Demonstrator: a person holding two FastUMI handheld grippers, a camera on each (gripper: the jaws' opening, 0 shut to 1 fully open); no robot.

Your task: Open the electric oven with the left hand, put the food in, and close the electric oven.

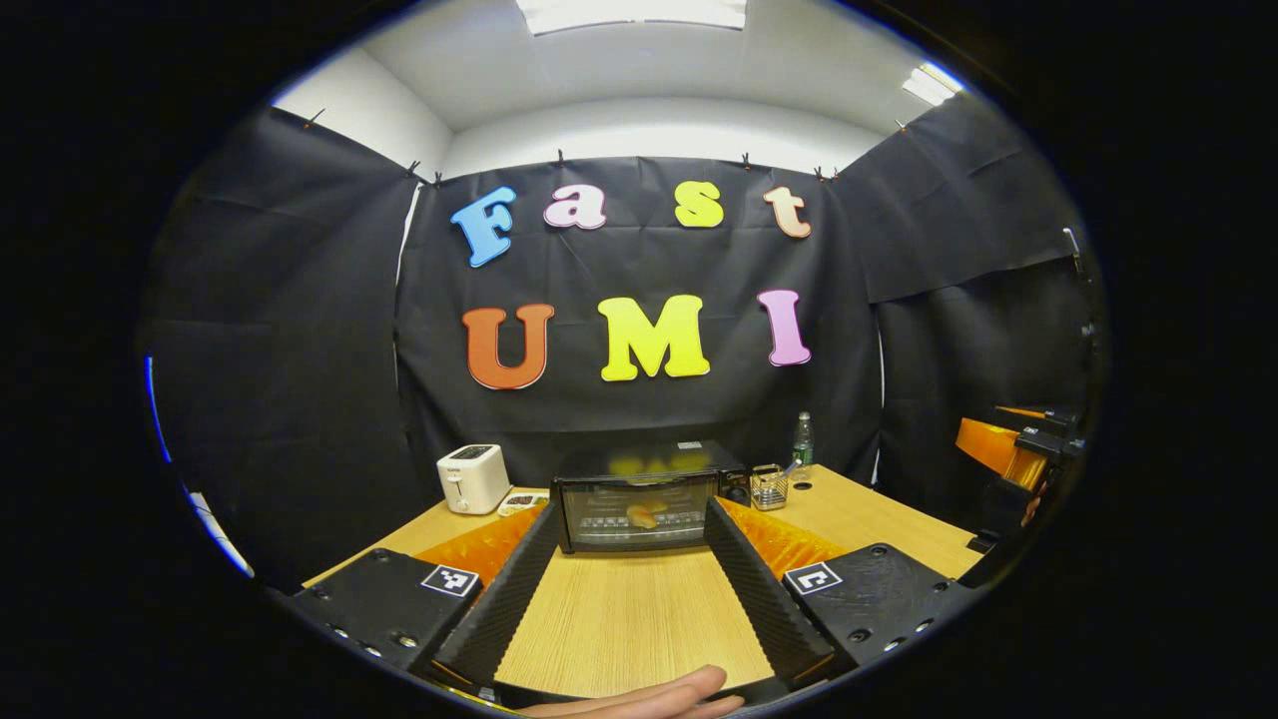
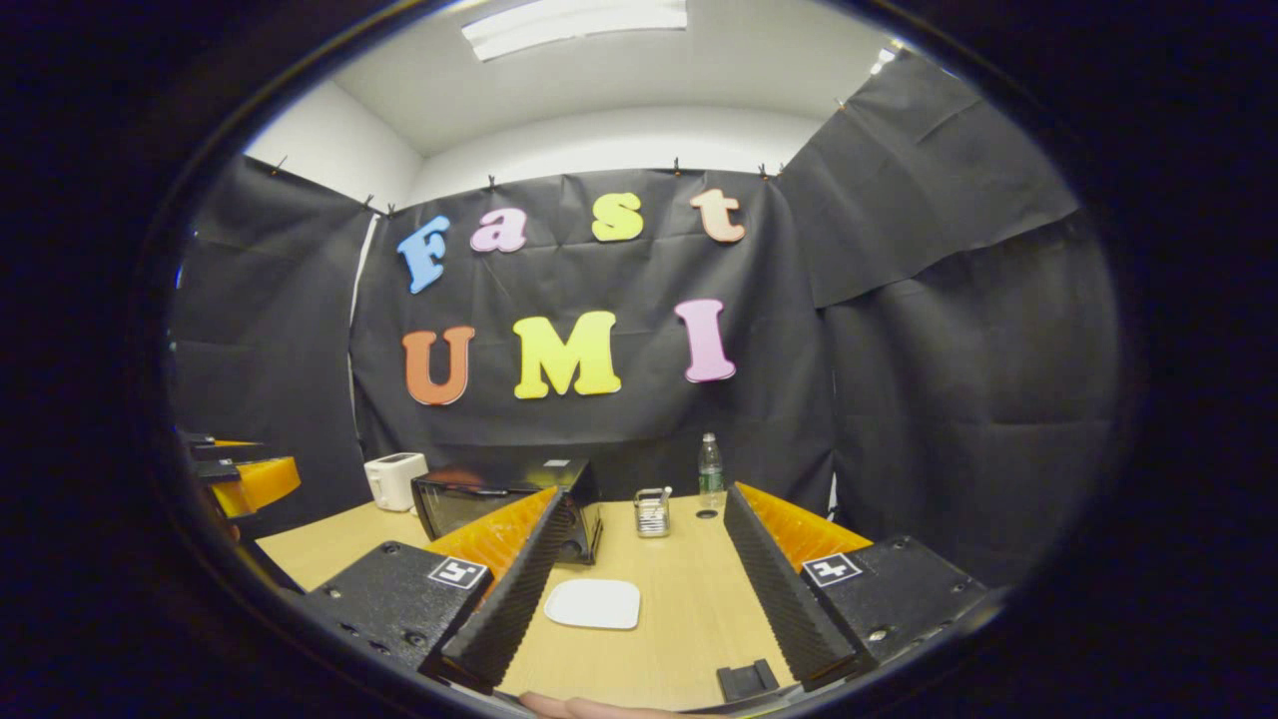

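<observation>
With both our left claw point(image 1: 629, 589) and right claw point(image 2: 639, 589) spread and empty, the oven point(image 1: 639, 496) door could spring ajar if unlatched.

The left gripper view looks low across the surface point(image 1: 619, 619), straight at the oven point(image 1: 639, 496) door, from some way back. The right gripper view sits further right, facing the same back wall, with the oven point(image 2: 499, 499) off to its left and seemingly seen at an angle. Both share the toaster point(image 1: 473, 477) point(image 2: 395, 480), bottle point(image 1: 803, 440) point(image 2: 709, 470) and surface point(image 2: 689, 609).
</observation>
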